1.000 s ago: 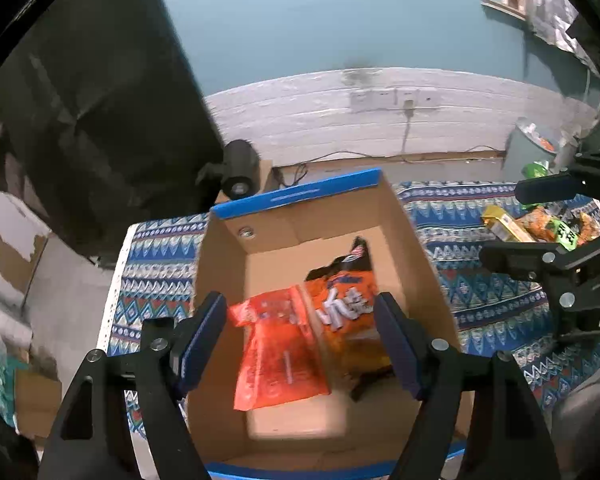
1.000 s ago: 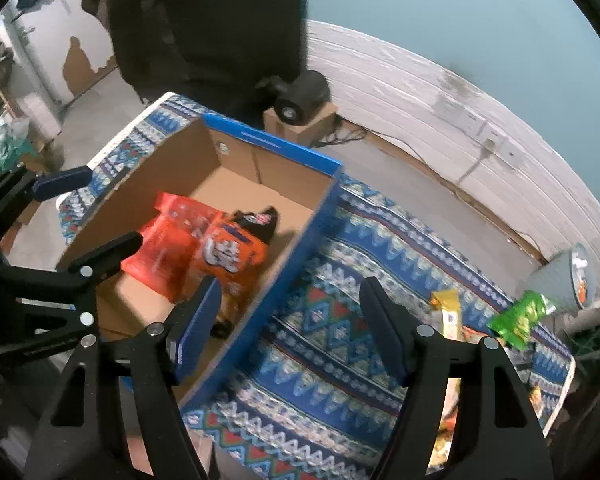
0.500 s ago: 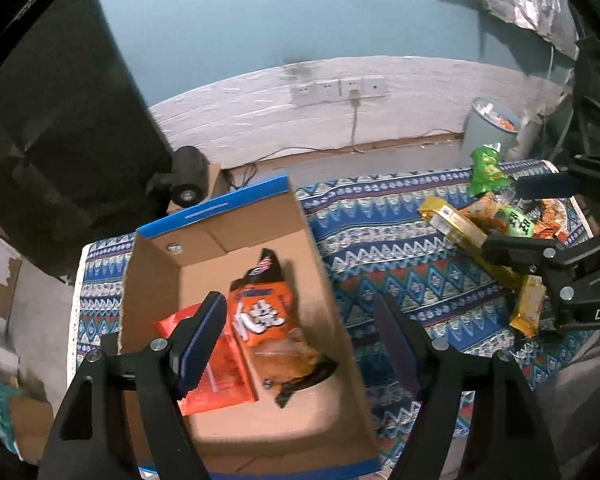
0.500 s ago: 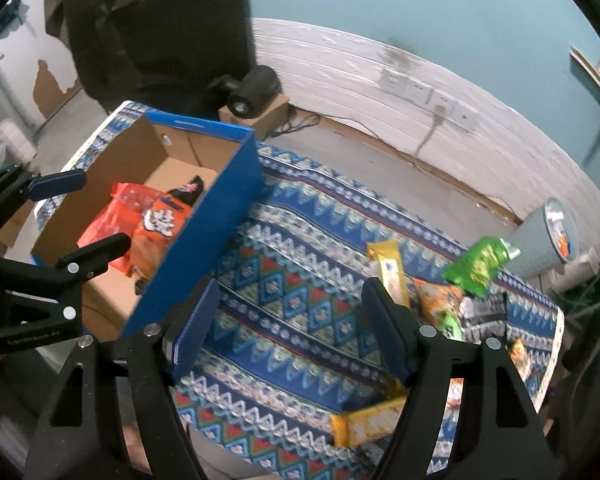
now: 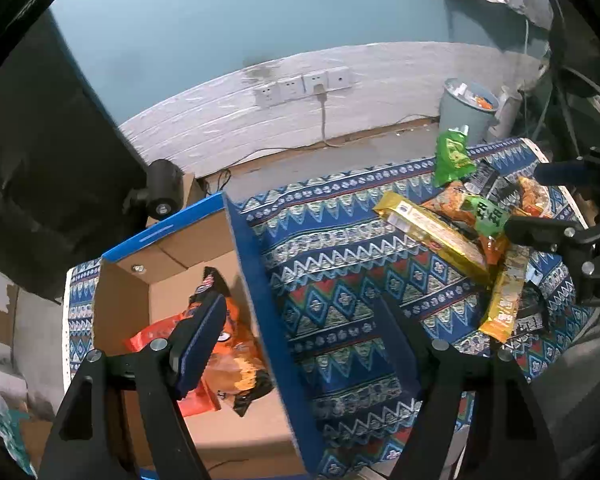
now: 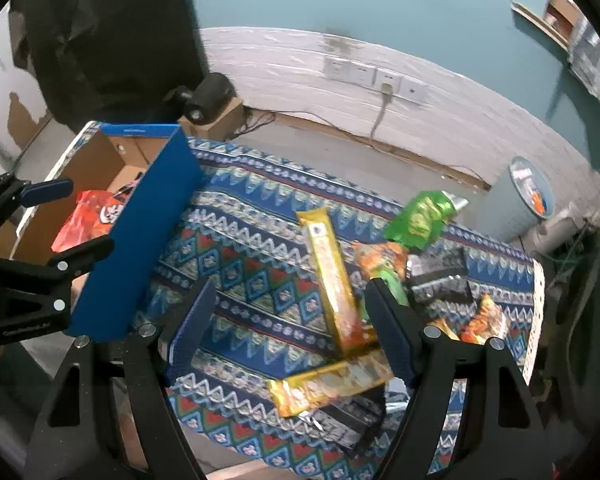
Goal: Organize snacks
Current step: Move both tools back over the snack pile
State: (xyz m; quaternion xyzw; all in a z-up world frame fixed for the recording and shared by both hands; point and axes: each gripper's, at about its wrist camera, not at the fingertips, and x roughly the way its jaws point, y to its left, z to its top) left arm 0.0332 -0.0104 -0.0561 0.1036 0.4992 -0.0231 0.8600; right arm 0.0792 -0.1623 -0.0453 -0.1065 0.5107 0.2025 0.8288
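A cardboard box with blue outer walls (image 5: 256,280) stands on the patterned cloth (image 5: 340,264). A red packet (image 5: 156,332) and an orange packet (image 5: 236,344) lie inside it. My left gripper (image 5: 298,308) is open and empty above the box's right wall. Loose snacks lie to the right: a long yellow packet (image 6: 332,276), a second yellow packet (image 6: 328,384), a green bag (image 6: 420,220), an orange-and-green bag (image 6: 380,260) and black packets (image 6: 440,280). My right gripper (image 6: 291,292) hovers over the long yellow packet; its jaws are opening and grip nothing.
A grey bin (image 5: 468,108) stands on the floor beyond the table's far right corner. A black round device (image 5: 160,192) sits on a small carton behind the box. Wall sockets with a plugged cable (image 5: 304,84) are at the back. A dark panel fills the left.
Both grippers have swung right, away from the box and toward the loose snacks. The box now sits at the left of both views. The right jaws stand slightly wider.
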